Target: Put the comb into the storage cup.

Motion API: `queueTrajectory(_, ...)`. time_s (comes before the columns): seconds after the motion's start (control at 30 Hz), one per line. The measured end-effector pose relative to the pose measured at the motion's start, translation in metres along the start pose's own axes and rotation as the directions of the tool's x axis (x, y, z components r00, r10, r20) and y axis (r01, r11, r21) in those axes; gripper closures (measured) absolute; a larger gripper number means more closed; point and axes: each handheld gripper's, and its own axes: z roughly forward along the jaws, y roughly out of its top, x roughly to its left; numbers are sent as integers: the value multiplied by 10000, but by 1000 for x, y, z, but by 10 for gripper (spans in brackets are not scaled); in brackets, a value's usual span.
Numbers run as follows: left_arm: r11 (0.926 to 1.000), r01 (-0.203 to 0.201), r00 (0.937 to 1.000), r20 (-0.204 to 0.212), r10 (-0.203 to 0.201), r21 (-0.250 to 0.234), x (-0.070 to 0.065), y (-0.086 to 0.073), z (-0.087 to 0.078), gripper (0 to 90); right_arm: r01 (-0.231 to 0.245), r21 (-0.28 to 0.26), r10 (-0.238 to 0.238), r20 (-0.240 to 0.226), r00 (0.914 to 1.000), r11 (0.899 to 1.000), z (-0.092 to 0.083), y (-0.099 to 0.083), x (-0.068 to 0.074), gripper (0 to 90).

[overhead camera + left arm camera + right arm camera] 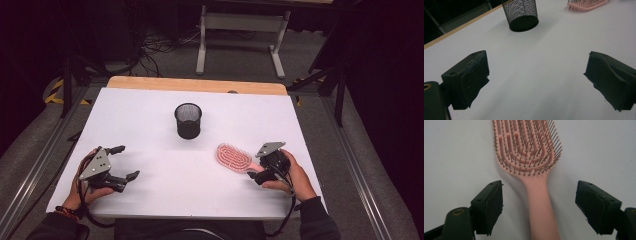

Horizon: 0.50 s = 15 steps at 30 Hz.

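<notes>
A: Right tool (539,207) stands over the handle of the pink hairbrush (529,157), jaws apart, one on each side of the handle, and the pads do not press on it. So the step in hand looks like the grasp of the brush.

B: And the brush itself, where does it lie?

A: Flat on the white worktop (150,130), bristles up, at the right side near the person's edge. The head points toward the middle, the handle toward the right hand (295,175).

B: What does the next move call for?

A: Probably to bring the jaws together on the handle, squarely, and only then lift. The handle is narrow and smooth, so a skewed grip could let it turn.

B: The left tool (117,167)?

A: Jaws wide apart, nothing between them, resting low at the left side of the worktop.

B: Room to move?

A: Plenty. The black mesh cup (188,120) stands upright in the middle, well apart from the brush, and the surface between them is bare. The front edge is near the right hand, so a lift should go up and forward, not back.
</notes>
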Motion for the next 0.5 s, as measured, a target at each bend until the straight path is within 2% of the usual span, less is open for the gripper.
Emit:
queueTrajectory(0.03,10000,-20,10000,-16,20,6,0,0,0,58,47,230,-46,-68,10000,9997,3,1,-1,285)
queueTrajectory(0.13,10000,7,10000,74,-7,12,0,0,1,59,135,453,-128,-148,9998,9989,6,3,-3,371)
queueTrajectory(0.17,10000,14,10000,78,-14,-24,-1,1,1,59,90,533,-86,-85,9999,9985,7,5,-4,427)
queueTrajectory(0.2,10000,14,10000,78,-14,-24,-1,1,1,58,90,533,-86,-85,9999,9985,7,5,-4,427)
queueTrajectory(0.3,10000,23,9999,108,-23,-43,-1,1,1,57,79,920,-48,-343,9994,9957,11,8,-8,514)
queueTrajectory(0.37,10000,42,9999,136,-41,-49,-1,1,1,57,-24,974,88,-652,9978,9952,12,9,-10,558)
queueTrajectory(0.4,10000,79,9999,152,-78,-44,-1,1,1,57,43,1016,24,-659,9978,9948,12,10,-11,576)
queueTrajectory(0.43,9999,110,9997,196,-109,-48,-1,1,1,57,39,1061,44,-781,9969,9943,12,10,-11,621)
queueTrajectory(0.5,9999,113,9997,196,-112,-76,0,1,1,56,166,1136,-45,-1065,9943,9934,13,12,-11,648)
